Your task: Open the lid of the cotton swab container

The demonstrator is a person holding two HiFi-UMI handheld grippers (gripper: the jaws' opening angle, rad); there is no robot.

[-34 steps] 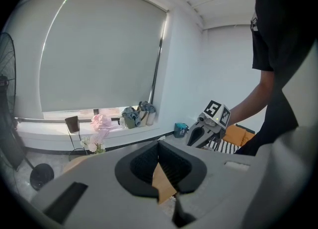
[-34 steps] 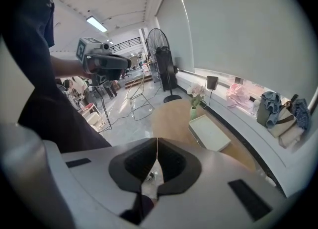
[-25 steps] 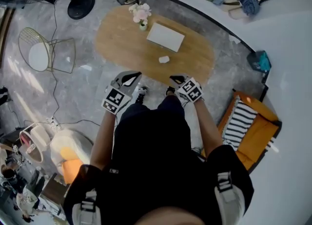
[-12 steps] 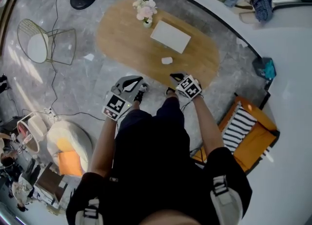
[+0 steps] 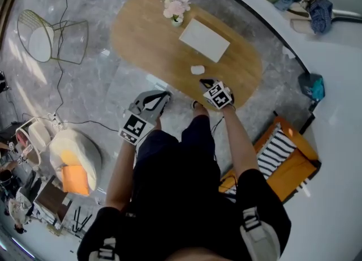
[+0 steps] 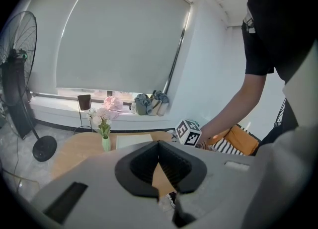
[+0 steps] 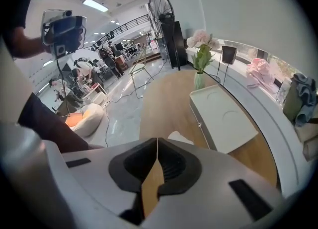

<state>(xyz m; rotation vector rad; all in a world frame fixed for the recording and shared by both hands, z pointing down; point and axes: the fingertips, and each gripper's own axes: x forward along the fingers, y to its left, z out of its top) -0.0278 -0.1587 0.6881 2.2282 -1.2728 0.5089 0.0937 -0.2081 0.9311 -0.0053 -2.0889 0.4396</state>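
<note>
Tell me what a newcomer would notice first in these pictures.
An oval wooden table fills the middle of the head view, with flowers at its far end and a white tray beside them. A small white container lies near the table's near edge, just ahead of the right tool. Both tools are shut and empty, the left tool by the table's near edge.

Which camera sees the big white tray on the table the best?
The right gripper view: the white tray lies close and whole there, two round dents showing. The head view shows the tray whole but small and plain. The left gripper view catches only a thin strip of it.
</note>
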